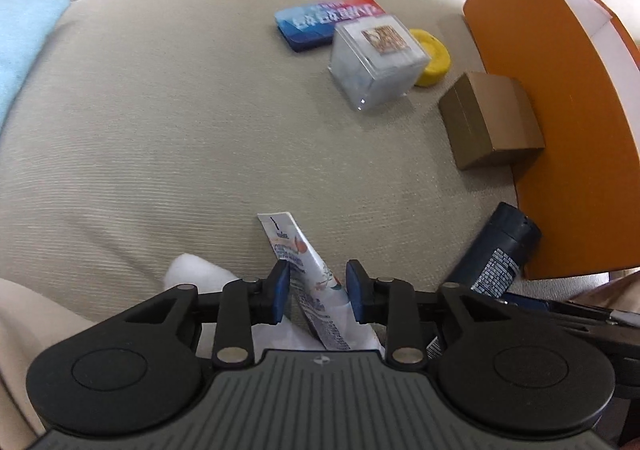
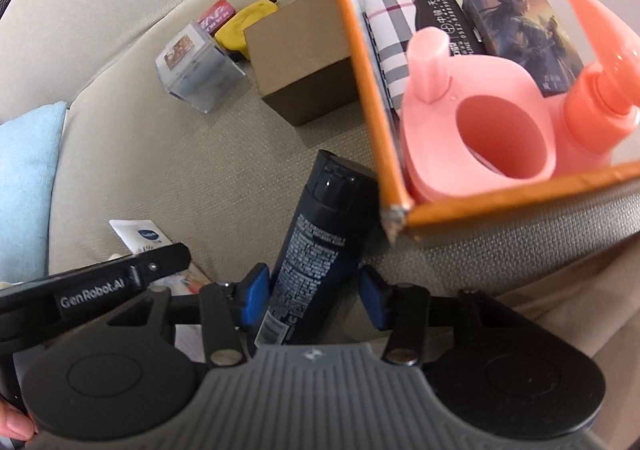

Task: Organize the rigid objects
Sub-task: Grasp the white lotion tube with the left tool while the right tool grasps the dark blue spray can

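A white printed tube lies on the beige cushion. It runs between the blue pads of my left gripper, which is open; a narrow gap shows beside the tube. A dark blue spray bottle lies beside the orange box. My right gripper straddles the bottle's lower end and is open: its left pad is against the bottle and the right one stands clear. The bottle also shows in the left wrist view, and the tube in the right wrist view.
On the cushion lie a clear plastic cube, a blue-red tin, a yellow disc and a brown carton. The box holds pink bottles, a checked case and a picture box. A light blue cloth lies at left.
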{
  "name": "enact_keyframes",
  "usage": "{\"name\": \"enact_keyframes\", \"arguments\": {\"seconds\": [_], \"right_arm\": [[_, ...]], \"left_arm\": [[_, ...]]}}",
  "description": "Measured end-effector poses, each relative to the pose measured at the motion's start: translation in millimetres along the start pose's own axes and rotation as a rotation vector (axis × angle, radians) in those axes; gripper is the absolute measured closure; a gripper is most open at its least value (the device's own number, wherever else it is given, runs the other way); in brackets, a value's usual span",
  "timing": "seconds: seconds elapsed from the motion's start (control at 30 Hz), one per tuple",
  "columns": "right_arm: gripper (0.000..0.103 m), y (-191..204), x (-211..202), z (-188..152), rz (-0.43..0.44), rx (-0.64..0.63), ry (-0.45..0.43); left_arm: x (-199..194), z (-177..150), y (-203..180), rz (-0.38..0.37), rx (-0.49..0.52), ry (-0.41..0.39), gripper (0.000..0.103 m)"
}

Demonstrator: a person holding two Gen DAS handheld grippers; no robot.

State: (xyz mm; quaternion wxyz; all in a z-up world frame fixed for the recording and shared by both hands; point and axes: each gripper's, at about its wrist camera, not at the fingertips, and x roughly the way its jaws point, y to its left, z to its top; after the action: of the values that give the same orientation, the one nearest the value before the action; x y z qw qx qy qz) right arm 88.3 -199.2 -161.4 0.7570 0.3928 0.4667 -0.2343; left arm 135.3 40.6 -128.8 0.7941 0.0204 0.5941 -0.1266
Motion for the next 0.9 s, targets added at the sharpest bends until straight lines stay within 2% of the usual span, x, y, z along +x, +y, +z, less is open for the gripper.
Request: {"name": "enact_keyframes", "arguments": {"seconds": [0.13,0.2,0.27,0.33,0.5,0.9], "right_arm": [[0.053,0,4,1,0.0,-0.02,-0.009],[0.053,2,5,0,-0.003,-0.037,-0.014],[0.054,3,4,0,-0.004,-0.047,-0.015],[0.055,3,2,-1,-0.001,-0.059,-0.019],[0.059,11,-11,-7,0.0,-0.159,-0.069],[0.062,23,-51,-21,0.005,-0.322,-0.215]], "left_arm": [[9,0,1,-0.009,-0.009,0.03,0.068],[20,2,5,-0.035,-0.038,0.089,0.071],[19,3,6,-0.038,-0.055,0.093,0.072],[10,0,6,-0.053,-0.06,0.051,0.077],[-13,-10,5,-0.11,-0.045,-0.048,0.083],[-62,-24,-7,-0.193,0.046,-0.203,0.085]]}}
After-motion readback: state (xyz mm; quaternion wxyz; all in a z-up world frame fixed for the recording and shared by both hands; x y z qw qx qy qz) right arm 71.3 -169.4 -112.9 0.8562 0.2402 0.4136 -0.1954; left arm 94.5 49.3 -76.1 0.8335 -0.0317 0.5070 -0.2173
